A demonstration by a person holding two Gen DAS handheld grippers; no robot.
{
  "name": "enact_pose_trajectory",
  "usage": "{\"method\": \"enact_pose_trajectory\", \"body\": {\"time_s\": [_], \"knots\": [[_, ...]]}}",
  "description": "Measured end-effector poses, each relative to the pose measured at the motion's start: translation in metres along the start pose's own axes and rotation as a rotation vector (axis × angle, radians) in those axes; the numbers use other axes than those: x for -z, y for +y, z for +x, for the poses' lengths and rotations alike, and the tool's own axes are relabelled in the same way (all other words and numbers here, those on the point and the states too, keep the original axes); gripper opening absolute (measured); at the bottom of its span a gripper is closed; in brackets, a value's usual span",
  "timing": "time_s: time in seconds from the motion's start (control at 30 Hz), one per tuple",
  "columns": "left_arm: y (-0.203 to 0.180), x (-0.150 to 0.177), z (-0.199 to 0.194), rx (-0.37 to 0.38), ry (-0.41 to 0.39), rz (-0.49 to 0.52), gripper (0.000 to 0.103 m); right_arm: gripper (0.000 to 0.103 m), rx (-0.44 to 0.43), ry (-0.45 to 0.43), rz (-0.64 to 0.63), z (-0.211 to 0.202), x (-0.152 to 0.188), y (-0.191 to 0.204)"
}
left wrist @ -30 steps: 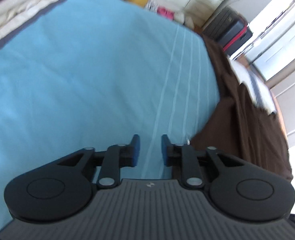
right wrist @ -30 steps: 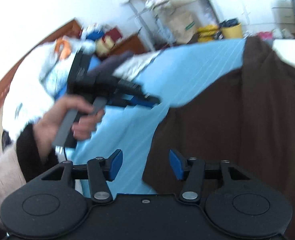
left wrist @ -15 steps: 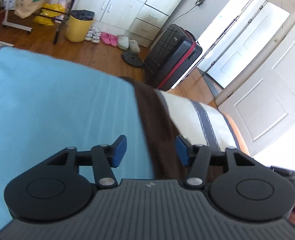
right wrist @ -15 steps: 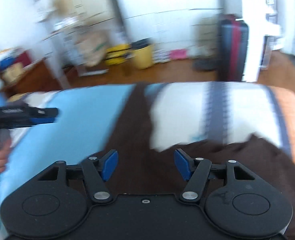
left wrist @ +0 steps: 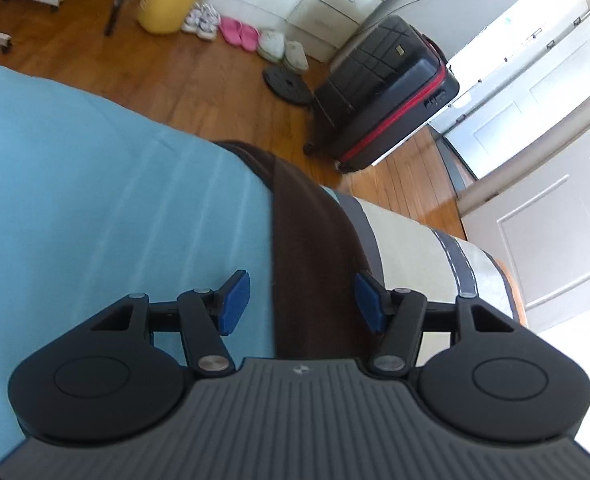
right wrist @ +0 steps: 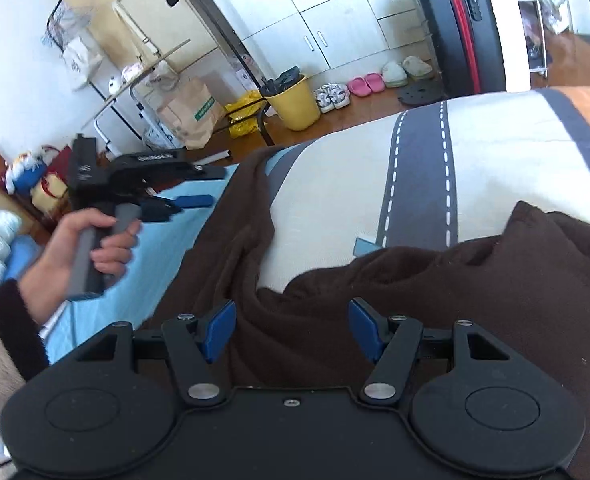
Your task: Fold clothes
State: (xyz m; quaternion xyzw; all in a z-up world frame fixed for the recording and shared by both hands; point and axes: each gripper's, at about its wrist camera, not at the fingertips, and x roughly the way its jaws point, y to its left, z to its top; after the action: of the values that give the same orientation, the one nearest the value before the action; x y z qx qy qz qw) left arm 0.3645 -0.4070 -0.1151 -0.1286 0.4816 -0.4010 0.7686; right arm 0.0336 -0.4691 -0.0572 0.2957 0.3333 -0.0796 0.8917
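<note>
A light blue cloth (left wrist: 95,220) lies flat on the bed, and a dark brown garment (left wrist: 311,248) runs along its right edge. My left gripper (left wrist: 301,300) hovers over that seam. Its jaws are opening, and the brown strip lies below the gap with no pad touching it. In the right wrist view the brown garment (right wrist: 455,300) lies bunched under my right gripper (right wrist: 291,326), which is open with nothing held. To its left a hand (right wrist: 95,248) holds the left gripper (right wrist: 191,200) above the blue cloth (right wrist: 163,248).
The cream bed cover (right wrist: 335,184) with grey stripes shows beyond the brown garment. Past the bed's edge is wooden floor (left wrist: 155,80) with a black suitcase (left wrist: 383,92), a yellow bin (left wrist: 171,4), several shoes (left wrist: 235,32) and a weight plate (left wrist: 289,84). White doors (left wrist: 543,200) stand at the right.
Both grippers swept across the bed toward its far edge, off the blue cloth and over the brown garment. The left jaws went from nearly closed to wide apart, and the right jaws widened slightly.
</note>
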Motion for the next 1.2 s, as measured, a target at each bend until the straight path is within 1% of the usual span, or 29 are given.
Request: {"method": "enact_pose_trajectory", "body": {"time_s": [0.03, 0.1, 0.17, 0.27, 0.3, 0.33, 0.37, 0.4, 0.43, 0.5, 0.57, 0.63, 0.7, 0.77, 0.8, 0.83, 0.87, 0.9, 0.93, 0.97, 1.0, 1.03, 1.07, 1.13, 1.17, 1.2], "knots": [[0.0, -0.001, 0.006, 0.007, -0.007, -0.003, 0.063, 0.068, -0.007, 0.0, 0.006, 0.002, -0.001, -0.002], [-0.001, 0.002, 0.013, 0.014, -0.04, -0.008, 0.065, 0.068, -0.011, 0.001, 0.003, 0.004, -0.001, -0.005], [-0.014, 0.005, 0.022, 0.007, -0.04, 0.059, 0.065, 0.068, 0.004, 0.005, 0.005, 0.004, -0.001, -0.007], [-0.033, 0.011, 0.034, -0.004, -0.04, 0.159, 0.061, 0.068, 0.021, -0.01, 0.026, 0.003, -0.001, -0.012], [-0.041, 0.014, 0.037, -0.013, -0.038, 0.203, 0.048, 0.068, 0.028, -0.013, 0.039, 0.004, -0.001, -0.015], [-0.053, 0.018, 0.038, -0.035, -0.031, 0.271, 0.023, 0.068, 0.027, -0.009, 0.042, 0.006, 0.001, -0.014], [-0.063, 0.022, 0.037, -0.051, -0.034, 0.323, 0.015, 0.068, 0.025, -0.006, 0.043, 0.007, 0.002, -0.013], [-0.068, 0.025, 0.032, -0.051, -0.061, 0.339, 0.011, 0.068, 0.023, -0.007, 0.029, 0.007, 0.004, -0.01], [-0.072, 0.026, 0.024, -0.036, -0.092, 0.345, 0.0, 0.068, 0.019, -0.005, 0.011, 0.007, 0.005, -0.006], [-0.075, 0.023, -0.002, 0.064, -0.176, 0.308, 0.0, 0.068, -0.004, -0.005, -0.022, 0.005, 0.006, 0.003], [-0.077, 0.022, -0.036, 0.162, -0.275, 0.268, 0.0, 0.068, -0.06, -0.002, -0.027, 0.004, 0.009, 0.008], [-0.083, 0.024, -0.07, 0.295, -0.35, 0.244, 0.0, 0.068, -0.12, 0.021, -0.019, 0.006, 0.012, 0.012], [-0.093, 0.032, -0.103, 0.417, -0.385, 0.247, 0.0, 0.068, -0.165, 0.066, -0.01, 0.013, 0.015, 0.016], [-0.103, 0.048, -0.133, 0.516, -0.384, 0.278, 0.0, 0.068, -0.154, 0.096, -0.018, 0.019, 0.02, 0.02], [-0.109, 0.059, -0.144, 0.538, -0.373, 0.318, 0.0, 0.068, -0.139, 0.101, -0.024, 0.021, 0.023, 0.022], [-0.116, 0.069, -0.151, 0.538, -0.356, 0.349, 0.004, 0.068, -0.124, 0.106, -0.025, 0.023, 0.025, 0.022], [-0.121, 0.076, -0.151, 0.487, -0.327, 0.362, 0.004, 0.068, -0.115, 0.107, -0.018, 0.022, 0.026, 0.022], [-0.125, 0.081, -0.147, 0.429, -0.293, 0.37, 0.007, 0.068, -0.108, 0.108, -0.01, 0.021, 0.027, 0.023], [-0.125, 0.083, -0.138, 0.359, -0.246, 0.369, 0.015, 0.068, -0.108, 0.108, -0.006, 0.019, 0.027, 0.024], [-0.125, 0.084, -0.127, 0.293, -0.199, 0.377, 0.019, 0.068, -0.104, 0.106, -0.009, 0.017, 0.027, 0.025], [-0.123, 0.084, -0.116, 0.238, -0.163, 0.404, 0.029, 0.068, -0.095, 0.101, -0.019, 0.015, 0.027, 0.027], [-0.119, 0.084, -0.105, 0.18, -0.142, 0.424, 0.037, 0.068, -0.086, 0.092, -0.032, 0.012, 0.027, 0.029], [-0.114, 0.083, -0.094, 0.125, -0.121, 0.436, 0.041, 0.068, -0.078, 0.08, -0.046, 0.012, 0.027, 0.03], [-0.099, 0.076, -0.073, 0.035, -0.079, 0.417, 0.045, 0.068, -0.059, 0.048, -0.065, 0.009, 0.025, 0.03], [-0.091, 0.069, -0.062, -0.004, -0.077, 0.403, 0.047, 0.068, -0.048, 0.031, -0.072, 0.008, 0.023, 0.029], [-0.083, 0.062, -0.055, -0.046, -0.088, 0.397, 0.053, 0.068, -0.04, 0.017, -0.076, 0.008, 0.021, 0.027]]}}
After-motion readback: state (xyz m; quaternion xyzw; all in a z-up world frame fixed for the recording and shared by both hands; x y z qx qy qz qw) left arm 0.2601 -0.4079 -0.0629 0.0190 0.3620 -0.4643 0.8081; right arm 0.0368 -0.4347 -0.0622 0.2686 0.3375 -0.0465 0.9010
